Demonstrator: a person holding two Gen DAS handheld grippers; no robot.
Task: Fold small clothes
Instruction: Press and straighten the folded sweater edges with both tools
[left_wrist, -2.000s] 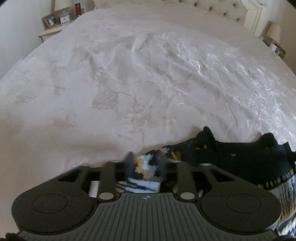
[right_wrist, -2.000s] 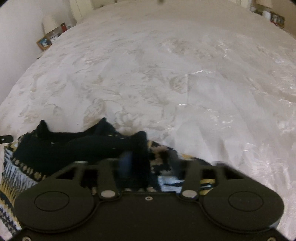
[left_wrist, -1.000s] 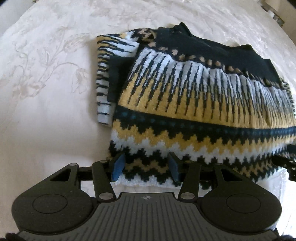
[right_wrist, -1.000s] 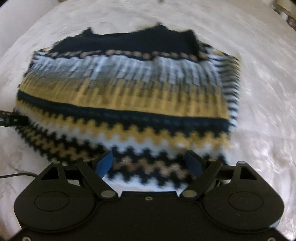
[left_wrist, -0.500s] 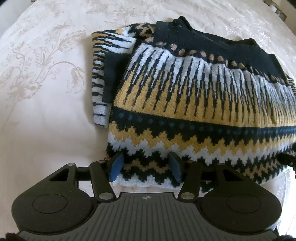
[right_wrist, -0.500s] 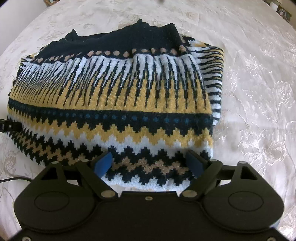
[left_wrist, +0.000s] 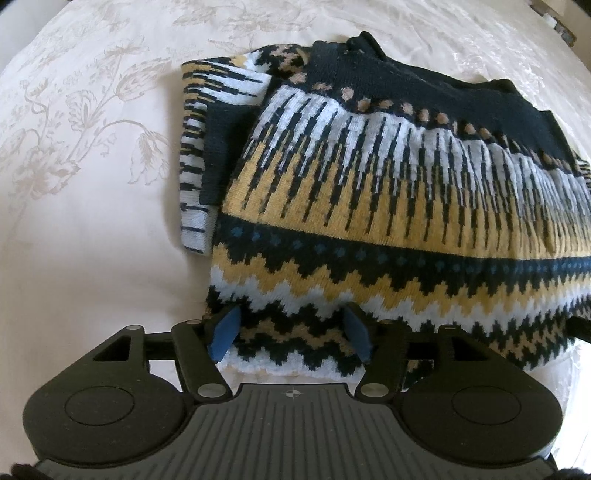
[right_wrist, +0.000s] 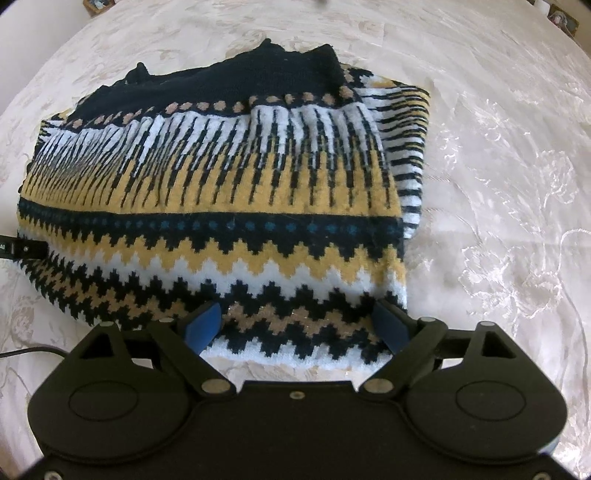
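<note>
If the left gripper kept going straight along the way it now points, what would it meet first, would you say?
Most likely the sweater: its near white and zigzag hem lies between the opening jaws of the left gripper, with the bedspread under it. Depth is hard to judge.

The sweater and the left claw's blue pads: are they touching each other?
Cannot tell. In the left wrist view the left claw is opening, with the sweater's hem between its pads. Knit runs up to both, but no contact or gap shows plainly.
</note>
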